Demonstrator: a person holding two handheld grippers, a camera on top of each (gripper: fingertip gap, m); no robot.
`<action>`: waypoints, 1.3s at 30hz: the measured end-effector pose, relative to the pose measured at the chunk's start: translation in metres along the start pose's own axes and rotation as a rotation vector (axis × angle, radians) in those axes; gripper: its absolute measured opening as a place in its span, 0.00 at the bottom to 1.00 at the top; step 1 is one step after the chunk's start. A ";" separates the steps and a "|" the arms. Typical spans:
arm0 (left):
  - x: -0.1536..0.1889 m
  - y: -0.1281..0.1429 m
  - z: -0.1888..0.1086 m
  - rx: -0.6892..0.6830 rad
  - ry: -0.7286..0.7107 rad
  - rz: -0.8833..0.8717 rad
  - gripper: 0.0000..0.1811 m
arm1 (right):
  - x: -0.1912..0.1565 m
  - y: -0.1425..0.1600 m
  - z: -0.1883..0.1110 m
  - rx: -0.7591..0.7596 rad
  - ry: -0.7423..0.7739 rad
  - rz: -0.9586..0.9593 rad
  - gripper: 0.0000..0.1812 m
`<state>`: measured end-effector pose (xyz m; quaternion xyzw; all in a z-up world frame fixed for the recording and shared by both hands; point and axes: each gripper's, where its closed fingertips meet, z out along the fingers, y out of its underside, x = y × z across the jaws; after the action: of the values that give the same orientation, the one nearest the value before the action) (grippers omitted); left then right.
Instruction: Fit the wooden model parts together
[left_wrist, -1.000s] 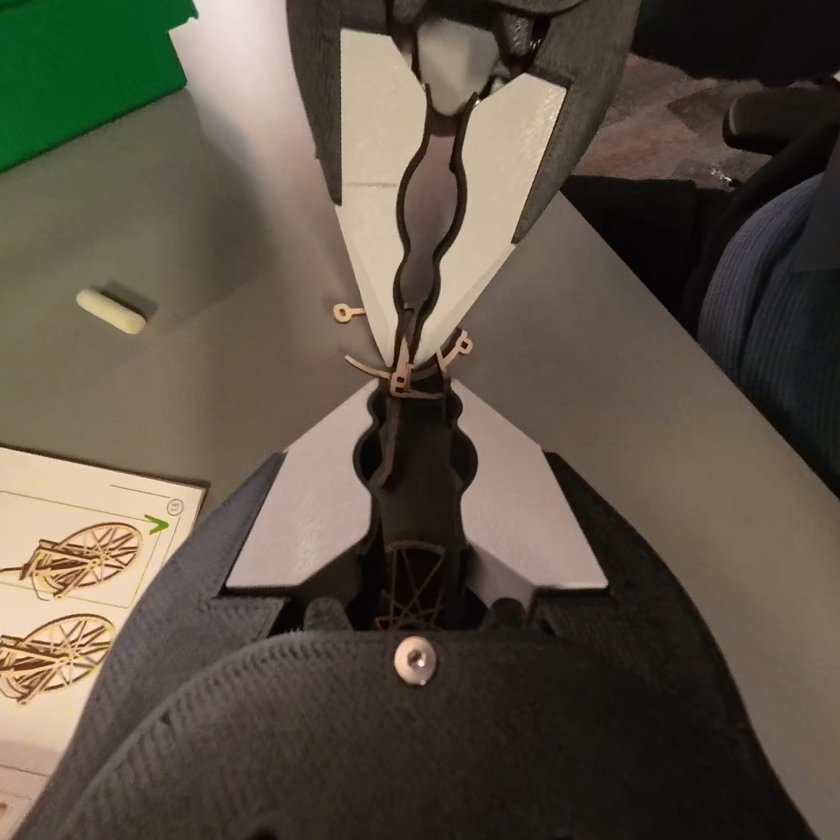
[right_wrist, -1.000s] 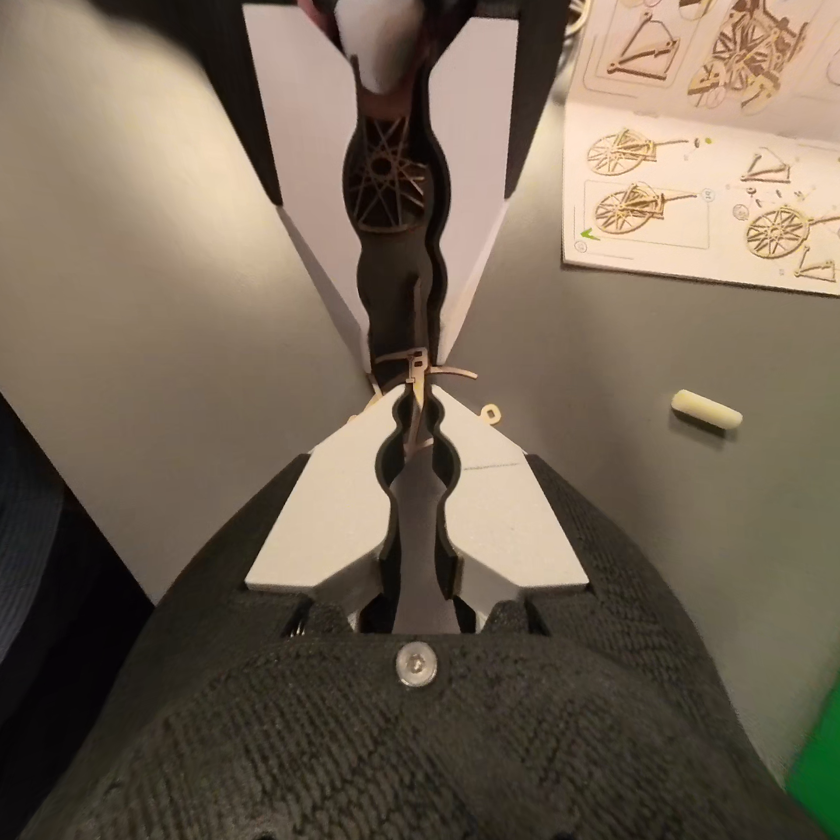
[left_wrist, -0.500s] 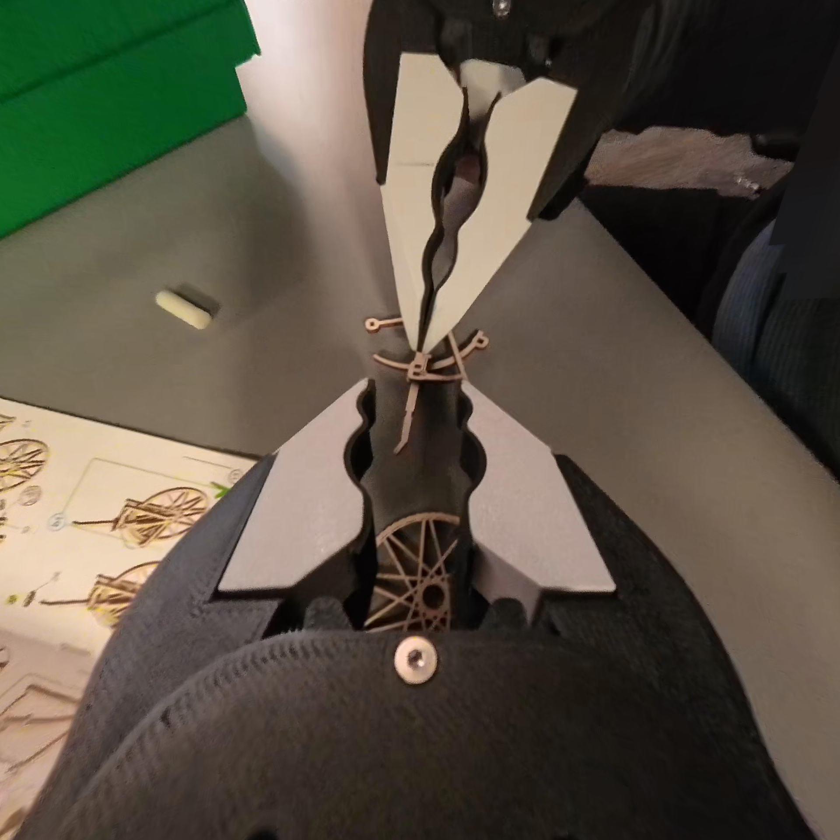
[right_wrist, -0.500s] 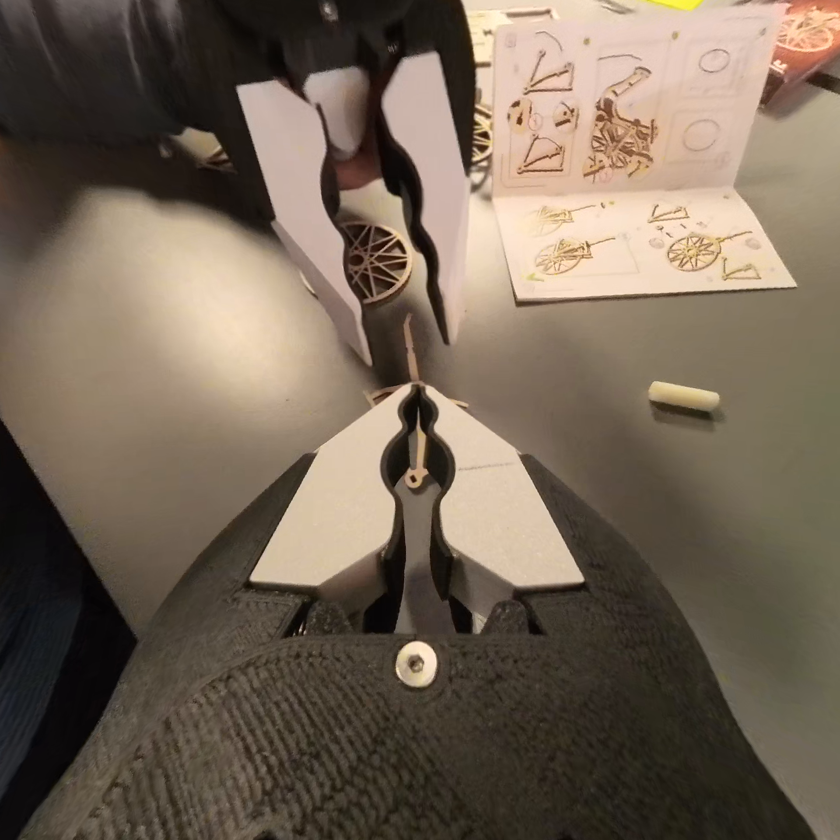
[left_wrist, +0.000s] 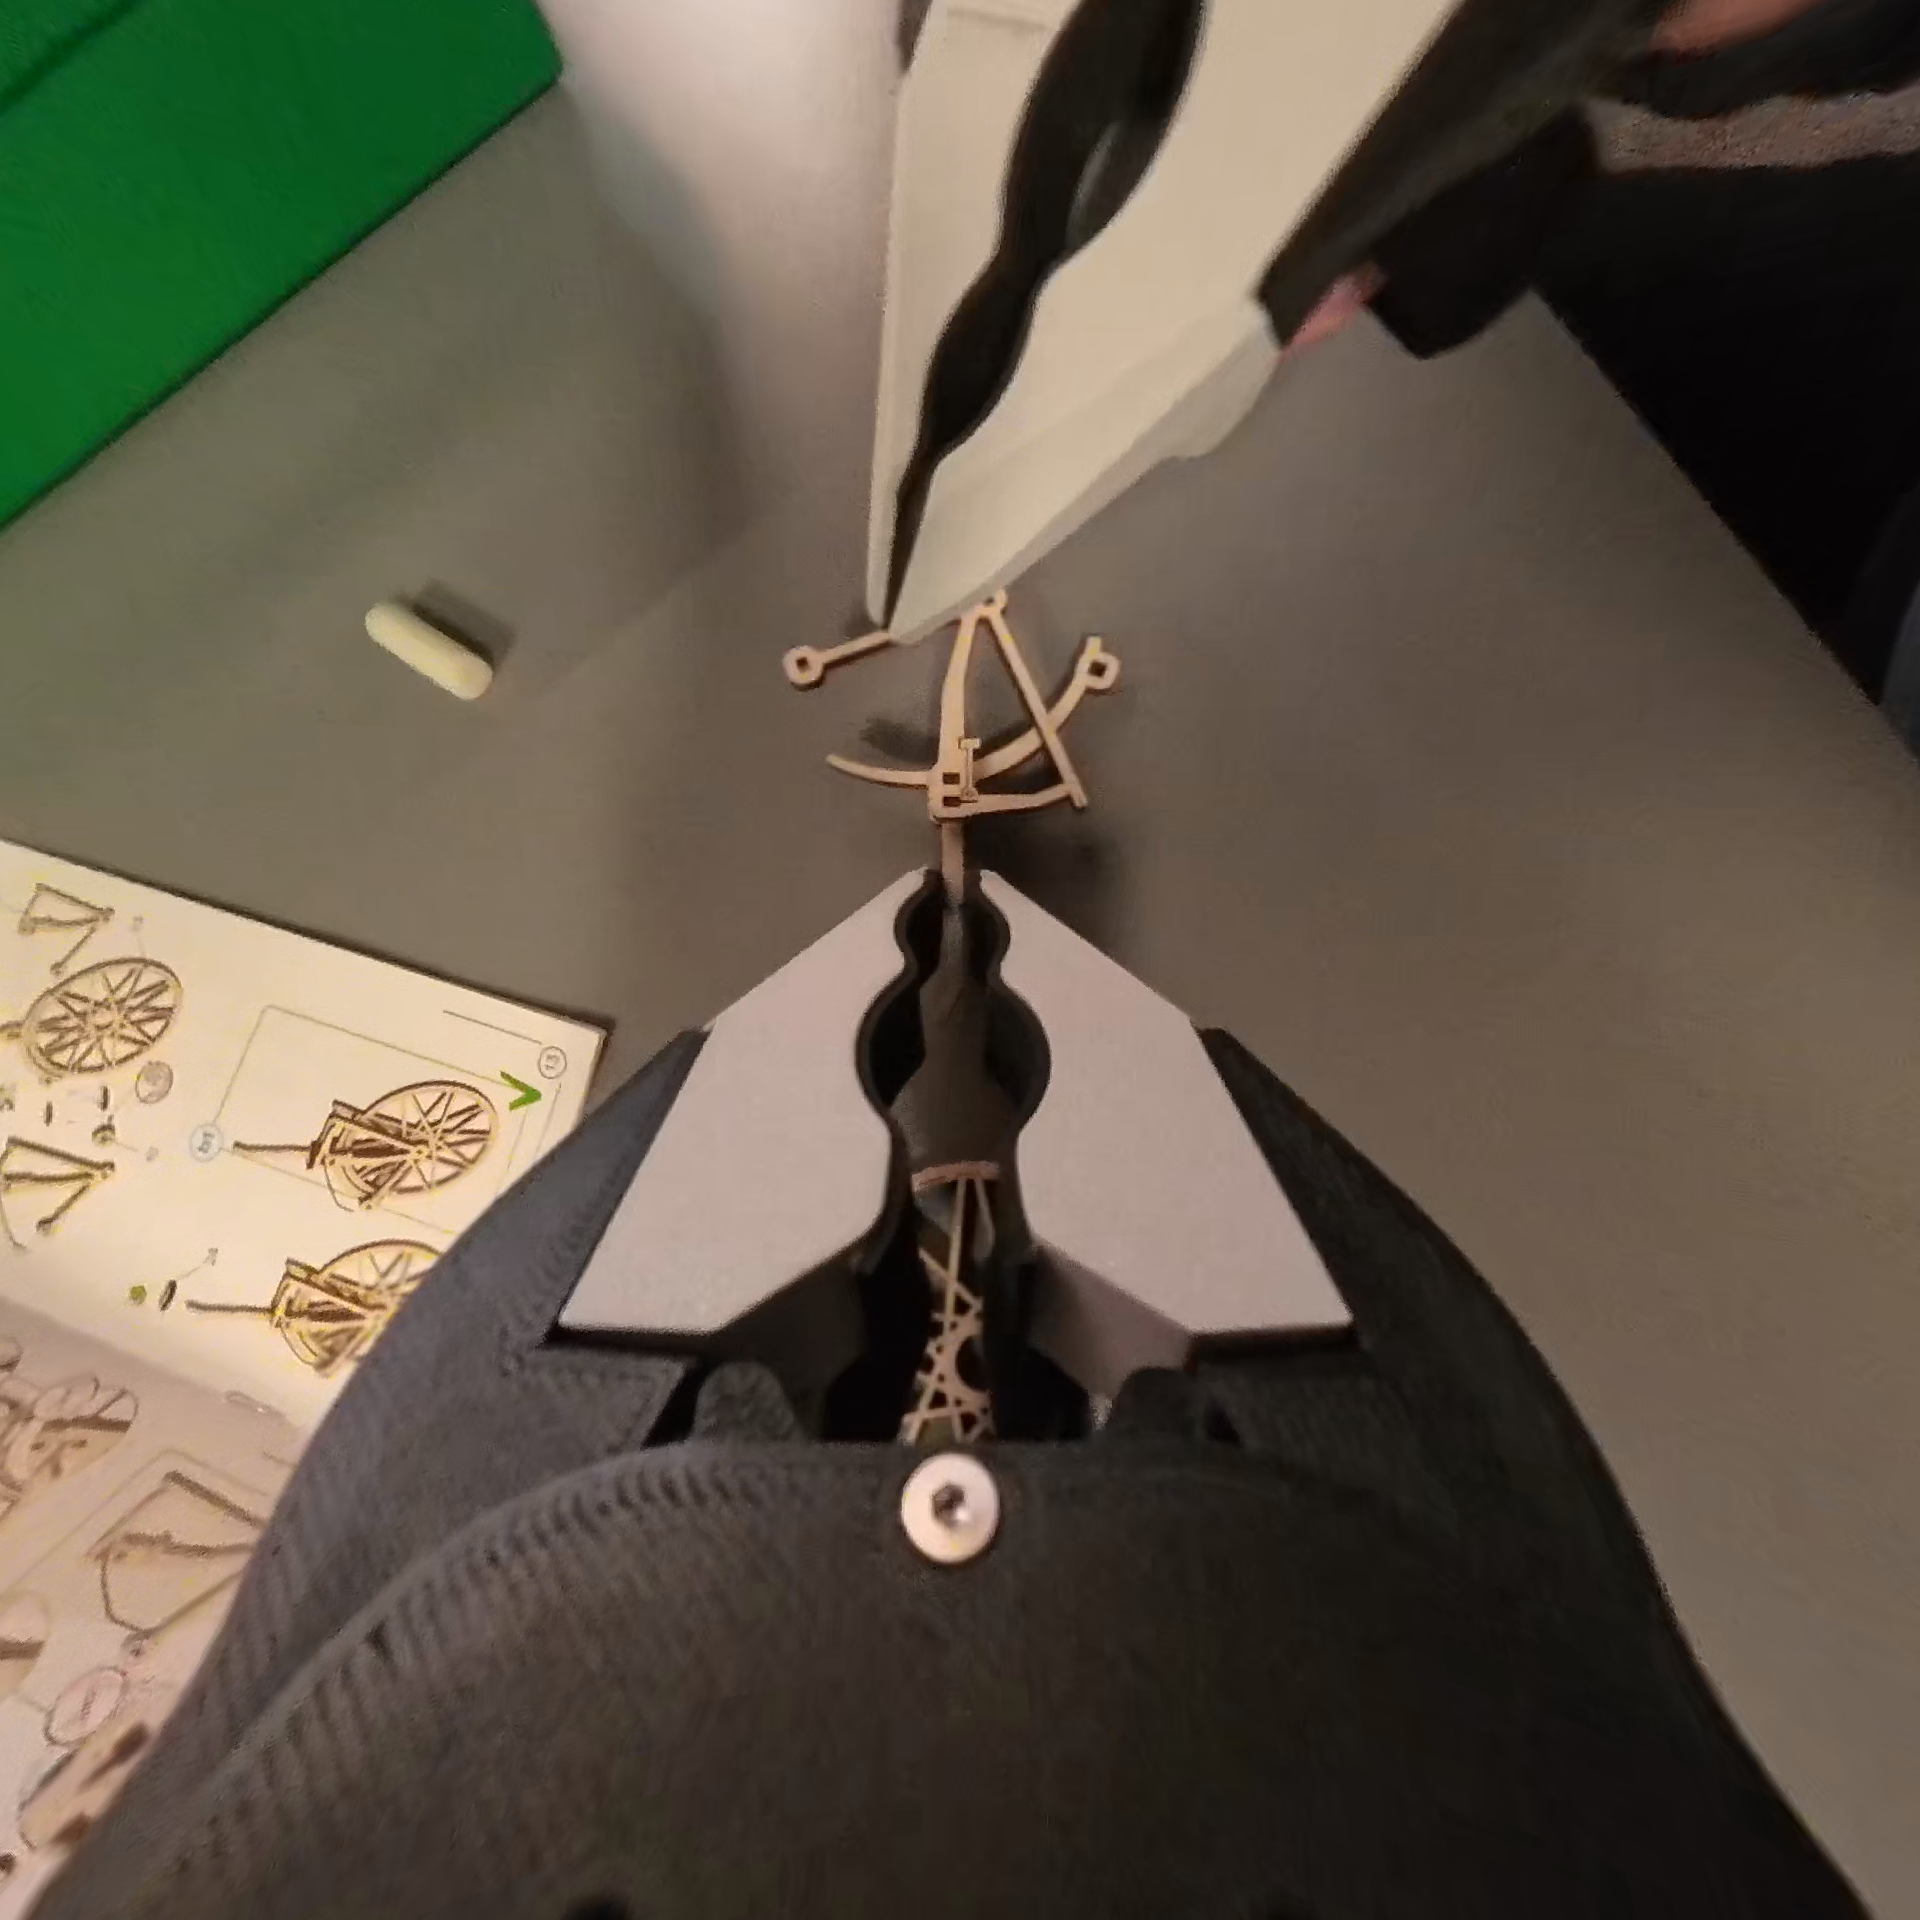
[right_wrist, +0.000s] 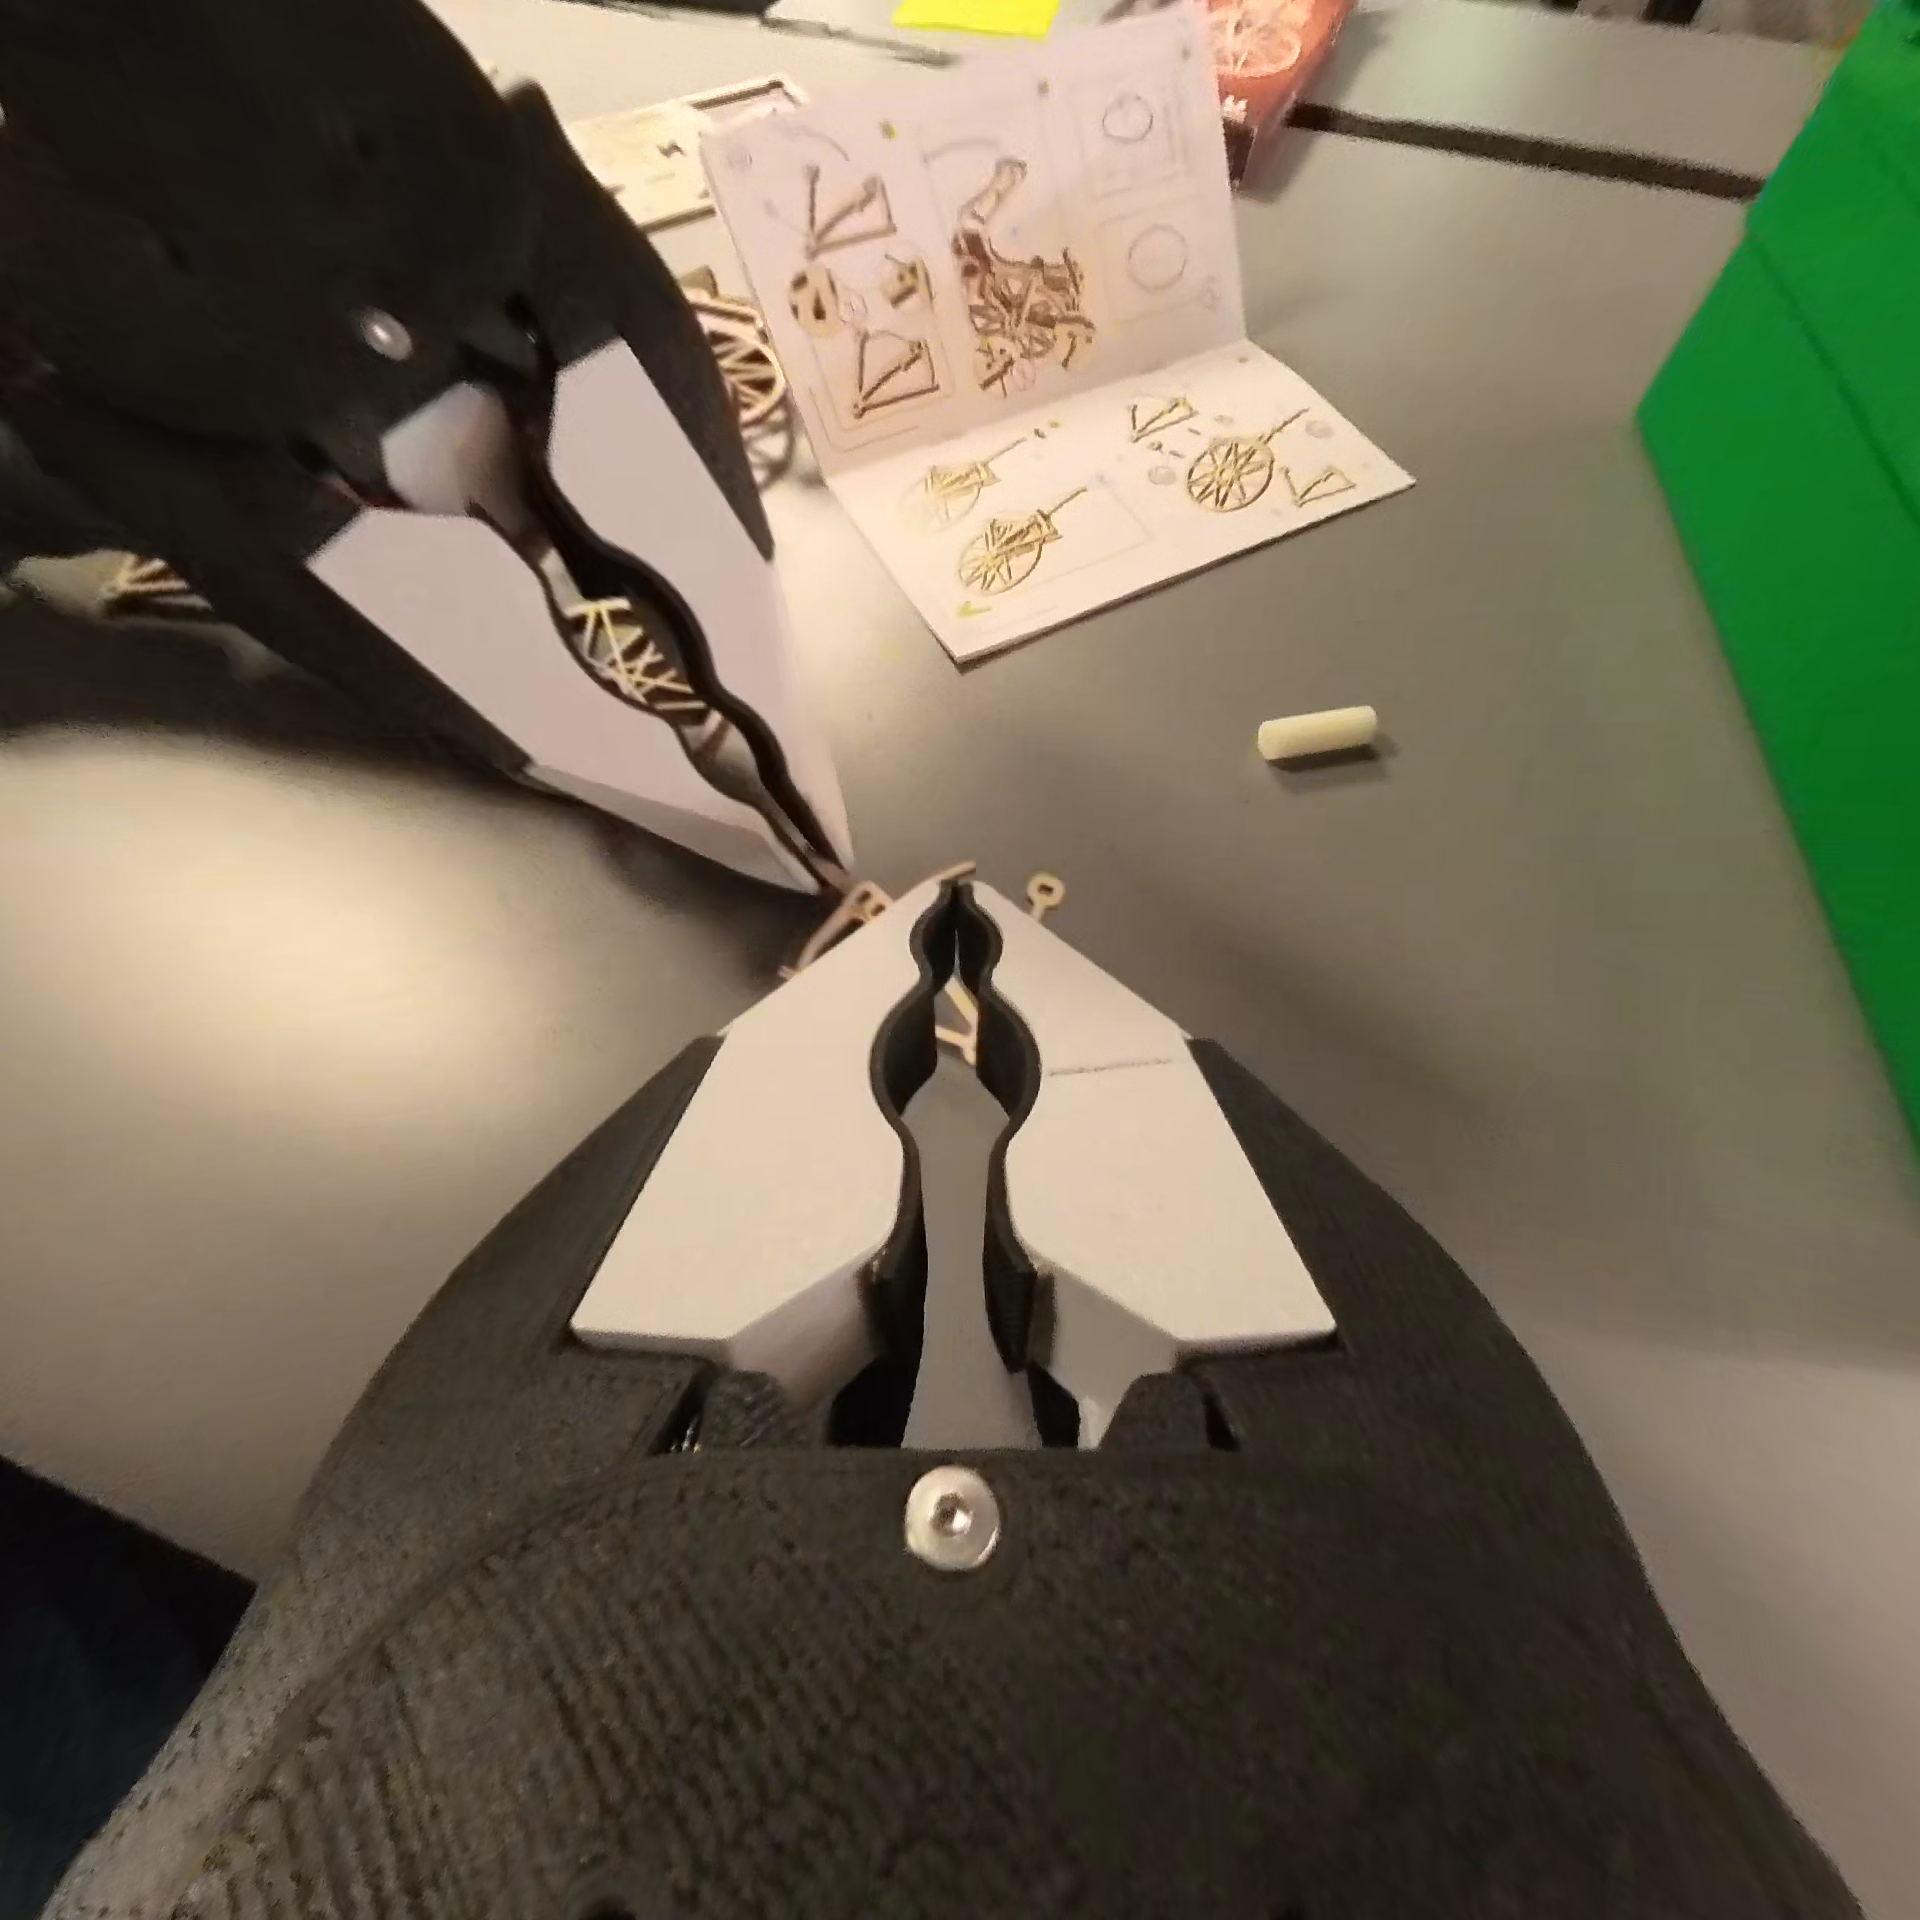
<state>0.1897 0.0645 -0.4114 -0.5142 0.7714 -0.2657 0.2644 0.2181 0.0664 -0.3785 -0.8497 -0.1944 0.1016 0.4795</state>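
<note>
Green box (left_wrist: 208, 208) sits well off to the left of the left tool (left_wrist: 951, 883), far enough not to matter. Closer on that side lie the instruction sheet (left_wrist: 312, 1091) and a small cream peg (left_wrist: 428, 649), both apart from the work. The left tool's fingers have drawn together since half a second ago and now pinch the thin stem of the wooden arc frame (left_wrist: 977, 748), with the spoked wheel (left_wrist: 951, 1340) sitting back between them near the hinge. Half a second ago that stem hung loose inside a wider gap, so the joint now looks held from both ends.

Right of centre, the right tool (right_wrist: 954, 894) is clamped on the same arc frame's upper struts, and it has swung from straight ahead to an angle, which suggests the parts are being pressed or twisted home. A loose eyelet rod (left_wrist: 836, 655) lies just beside its tip.

Beyond the right tool the desk (left_wrist: 1455, 935) runs out to its edge, with dark floor and a person's sleeve past it; room on that side is tight, while the bare grey surface ahead and to the left is open.
</note>
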 end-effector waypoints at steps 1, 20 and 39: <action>0.001 -0.001 0.001 -0.014 -0.005 -0.024 0.01 | -0.002 -0.003 -0.002 0.004 0.014 -0.009 0.00; -0.002 -0.001 0.003 -0.046 -0.029 -0.202 0.01 | -0.007 0.013 0.021 -0.153 0.004 -0.015 0.00; -0.002 -0.002 0.003 -0.040 -0.023 -0.216 0.01 | -0.012 0.011 0.024 -0.148 -0.034 -0.061 0.00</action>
<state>0.1936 0.0654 -0.4118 -0.6023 0.7136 -0.2715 0.2329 0.2015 0.0752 -0.4002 -0.8747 -0.2354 0.0866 0.4148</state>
